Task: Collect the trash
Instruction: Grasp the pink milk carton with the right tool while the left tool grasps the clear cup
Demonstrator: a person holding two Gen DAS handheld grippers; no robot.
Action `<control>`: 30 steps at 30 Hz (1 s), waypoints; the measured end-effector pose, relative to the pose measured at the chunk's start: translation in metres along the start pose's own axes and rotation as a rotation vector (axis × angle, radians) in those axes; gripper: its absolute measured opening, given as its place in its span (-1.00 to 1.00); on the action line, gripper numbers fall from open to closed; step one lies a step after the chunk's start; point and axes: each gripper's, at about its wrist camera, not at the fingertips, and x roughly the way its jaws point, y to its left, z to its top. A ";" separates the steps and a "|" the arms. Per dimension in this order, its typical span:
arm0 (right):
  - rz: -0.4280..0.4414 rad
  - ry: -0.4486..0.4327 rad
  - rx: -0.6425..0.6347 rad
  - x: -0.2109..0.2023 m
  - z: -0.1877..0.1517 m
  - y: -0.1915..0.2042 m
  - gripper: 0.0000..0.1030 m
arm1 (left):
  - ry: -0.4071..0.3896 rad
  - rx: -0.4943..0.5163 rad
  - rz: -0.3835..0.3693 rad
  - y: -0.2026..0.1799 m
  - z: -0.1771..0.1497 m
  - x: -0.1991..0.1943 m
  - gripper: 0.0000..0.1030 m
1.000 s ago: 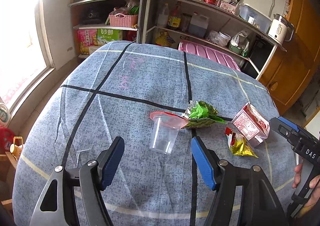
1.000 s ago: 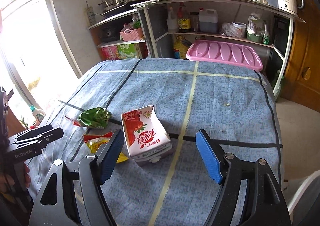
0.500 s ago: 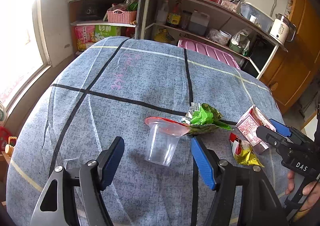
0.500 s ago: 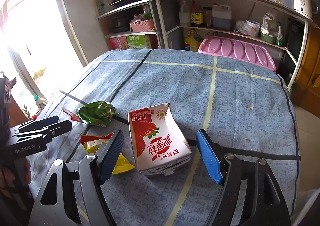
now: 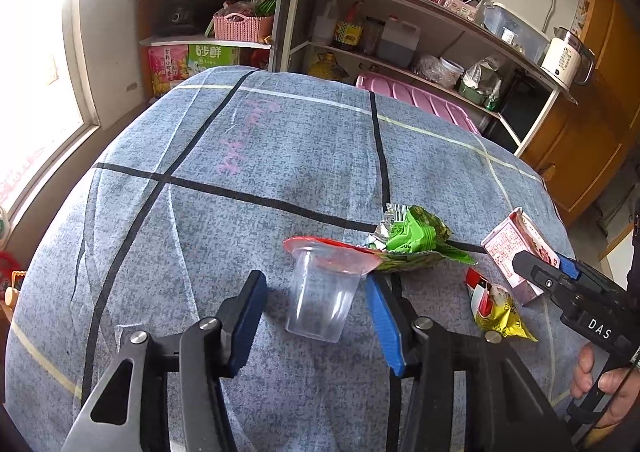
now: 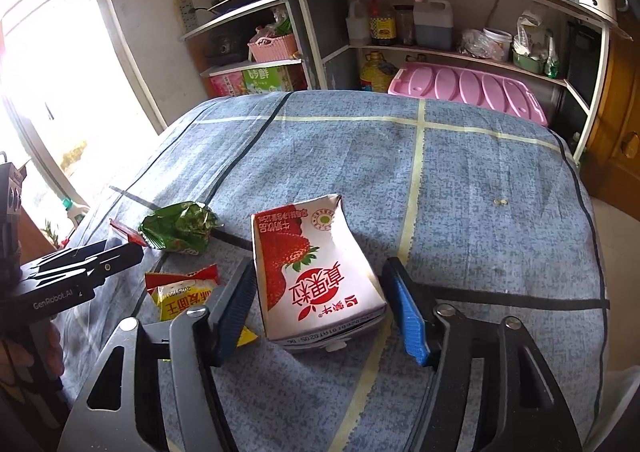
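Observation:
A clear plastic cup (image 5: 320, 296) with a red peeled lid lies on the blue-grey tablecloth (image 5: 240, 212). It sits between the jaws of my left gripper (image 5: 316, 316), which are closing, with small gaps still on both sides. A crushed strawberry milk carton (image 6: 316, 272) lies between the jaws of my right gripper (image 6: 320, 304), also closing. Its blue pads (image 6: 406, 316) stand close beside the carton's sides. A crumpled green wrapper (image 5: 412, 240) touches the cup's lid. A yellow and red sachet (image 6: 180, 292) lies left of the carton.
Metal shelves (image 5: 400, 52) with bottles, a pink basket and boxes stand behind the table. A pink plastic lid (image 6: 464, 88) leans at the far edge. A bright window is on the left, a wooden cabinet (image 5: 580, 156) on the right. A person's hand (image 5: 600, 384) grips the right tool.
Both pairs of jaws have narrowed around their items. The right gripper has come down closer over the carton, which looms larger. The left gripper has barely moved.

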 end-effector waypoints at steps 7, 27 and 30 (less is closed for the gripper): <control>-0.003 -0.015 0.013 -0.007 -0.002 -0.001 0.11 | -0.003 -0.009 -0.007 0.001 -0.001 -0.005 -0.41; 0.004 -0.089 0.067 -0.065 -0.020 -0.009 0.10 | -0.073 0.048 -0.057 -0.042 -0.017 -0.071 -0.42; 0.004 -0.099 0.081 -0.079 -0.027 -0.012 0.10 | -0.078 0.077 -0.071 -0.059 -0.023 -0.081 -0.42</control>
